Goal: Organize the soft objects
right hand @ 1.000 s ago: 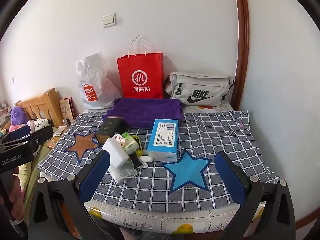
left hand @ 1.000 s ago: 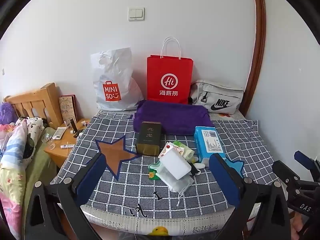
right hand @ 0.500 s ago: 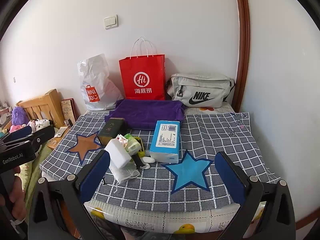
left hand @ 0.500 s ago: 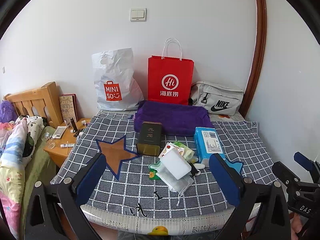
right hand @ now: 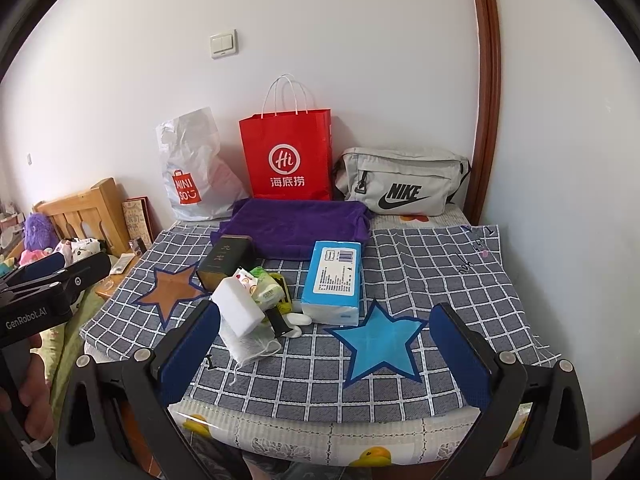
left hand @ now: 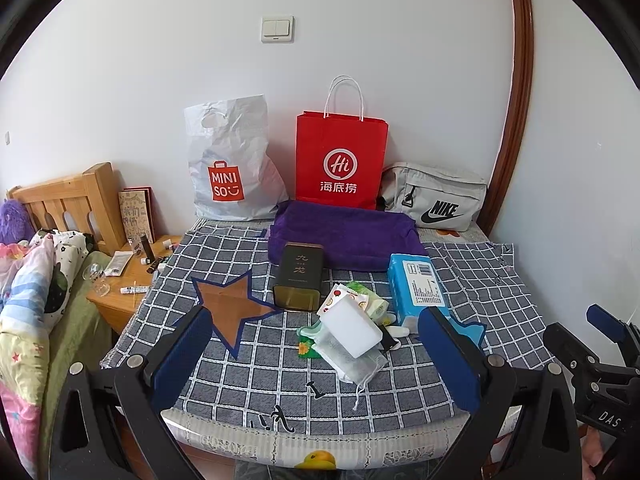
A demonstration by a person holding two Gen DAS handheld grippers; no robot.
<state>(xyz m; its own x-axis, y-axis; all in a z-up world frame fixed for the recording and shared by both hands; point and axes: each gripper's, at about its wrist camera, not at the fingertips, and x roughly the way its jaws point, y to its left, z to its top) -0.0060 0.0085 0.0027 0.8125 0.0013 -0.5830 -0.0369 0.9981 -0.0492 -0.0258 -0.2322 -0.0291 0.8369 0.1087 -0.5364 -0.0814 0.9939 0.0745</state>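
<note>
1. Nearest, both grippers hung off the front edge of the bed: left gripper [left hand: 316, 354] and right gripper [right hand: 324, 354] each had jaws spread wide with nothing between the pads. Neither touched anything.
2. Just beyond, on the checked cloth [right hand: 420, 264], the small pile sat between the brown star [left hand: 236, 310] and the blue star [right hand: 380, 344]: white sponge block [left hand: 352, 330] on top, resting on a mesh drawstring pouch [left hand: 352, 366], green wipes packet [left hand: 370, 300] behind it, touching.
3. Step, as I judged it: first reach, nothing picked yet. Sponge looked the easiest start; it sat on top and free.
4. To do it well: come in level, jaws either side of the sponge's short sides, close gently since it would squash. Pouch string trailed toward the front edge, could snag a finger.
5. Blue tissue pack [right hand: 334, 280] lay just right of the pile, suited the right gripper. Soft too, would dent if pinched hard.
6. Dark tin [left hand: 298, 276] behind the pile looked rigid, so leave it.
7. Farther back: folded purple towel [left hand: 344, 232], then the white plastic bag [left hand: 230, 160], red paper bag [left hand: 340, 160] and grey waist bag [right hand: 404, 188] against the wall. Destination couldn't be told.
</note>
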